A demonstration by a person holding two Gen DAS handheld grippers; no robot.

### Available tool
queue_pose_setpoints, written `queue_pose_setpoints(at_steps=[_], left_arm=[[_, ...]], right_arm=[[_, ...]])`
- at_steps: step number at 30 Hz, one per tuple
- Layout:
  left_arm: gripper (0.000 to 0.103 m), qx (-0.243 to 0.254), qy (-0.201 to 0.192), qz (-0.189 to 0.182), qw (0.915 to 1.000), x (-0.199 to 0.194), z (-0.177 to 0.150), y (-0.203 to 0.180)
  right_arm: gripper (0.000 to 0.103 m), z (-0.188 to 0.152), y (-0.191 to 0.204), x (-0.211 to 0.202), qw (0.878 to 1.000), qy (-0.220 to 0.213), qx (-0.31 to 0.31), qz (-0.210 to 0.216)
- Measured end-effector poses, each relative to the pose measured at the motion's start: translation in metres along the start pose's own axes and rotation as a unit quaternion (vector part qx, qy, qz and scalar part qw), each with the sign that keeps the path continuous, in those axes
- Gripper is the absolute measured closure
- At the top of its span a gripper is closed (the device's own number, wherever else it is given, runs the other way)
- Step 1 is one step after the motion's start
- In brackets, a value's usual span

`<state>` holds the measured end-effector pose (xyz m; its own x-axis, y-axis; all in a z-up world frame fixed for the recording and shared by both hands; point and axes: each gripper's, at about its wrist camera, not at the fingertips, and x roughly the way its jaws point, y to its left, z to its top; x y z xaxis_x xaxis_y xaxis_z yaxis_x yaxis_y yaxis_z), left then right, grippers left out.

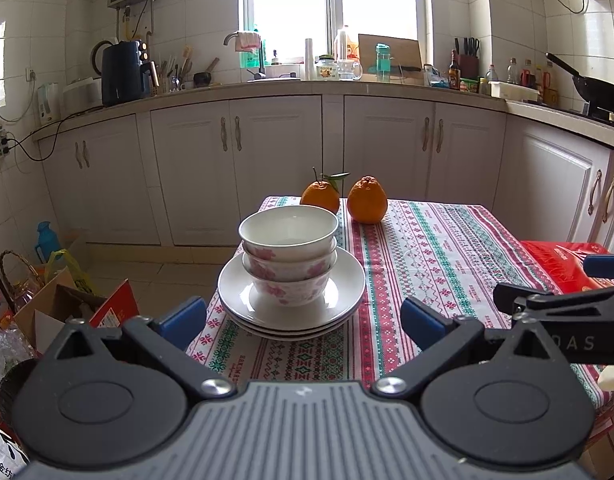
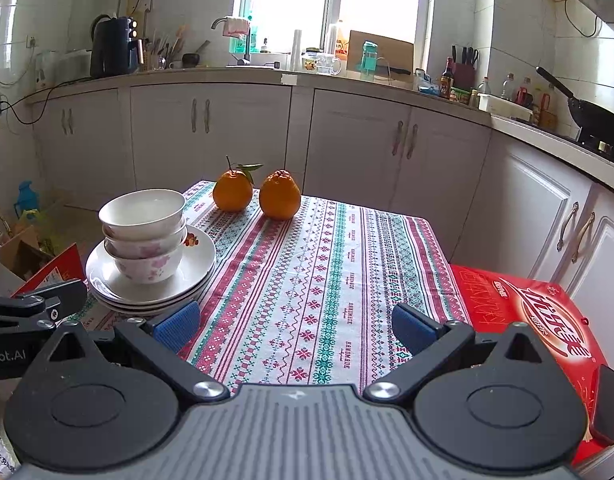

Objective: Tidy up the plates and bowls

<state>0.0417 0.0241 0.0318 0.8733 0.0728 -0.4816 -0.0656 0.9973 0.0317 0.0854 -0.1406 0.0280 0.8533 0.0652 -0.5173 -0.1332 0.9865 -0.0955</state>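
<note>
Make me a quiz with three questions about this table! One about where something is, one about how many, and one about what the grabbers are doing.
1. Where do the bowls sit?
A. on the stack of plates
B. on the red box
C. beside the oranges, on the cloth

2. How many oranges are on the table?
A. one
B. two
C. four

3. How are the fingers of both grippers?
A. shut on a bowl
B. shut on a plate
C. open, holding nothing

Answers:
1. A: the bowls are nested and rest in the top plate of the plates.
2. B: two oranges stand side by side at the far end of the table.
3. C: the left gripper and right gripper both show spread blue fingers with only cloth between them.
</note>
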Motion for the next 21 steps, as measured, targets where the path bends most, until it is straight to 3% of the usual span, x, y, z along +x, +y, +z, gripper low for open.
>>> queue_pose_setpoints(at_steps=[21], left_arm=[[0.000,-0.003,0.003,0.001,1.0000,0.0010,0.0007,-0.0007]], right_arm=[[0.000,-0.0006,0.0012,0.0007,1.000,-0.001,-0.001,-0.005]])
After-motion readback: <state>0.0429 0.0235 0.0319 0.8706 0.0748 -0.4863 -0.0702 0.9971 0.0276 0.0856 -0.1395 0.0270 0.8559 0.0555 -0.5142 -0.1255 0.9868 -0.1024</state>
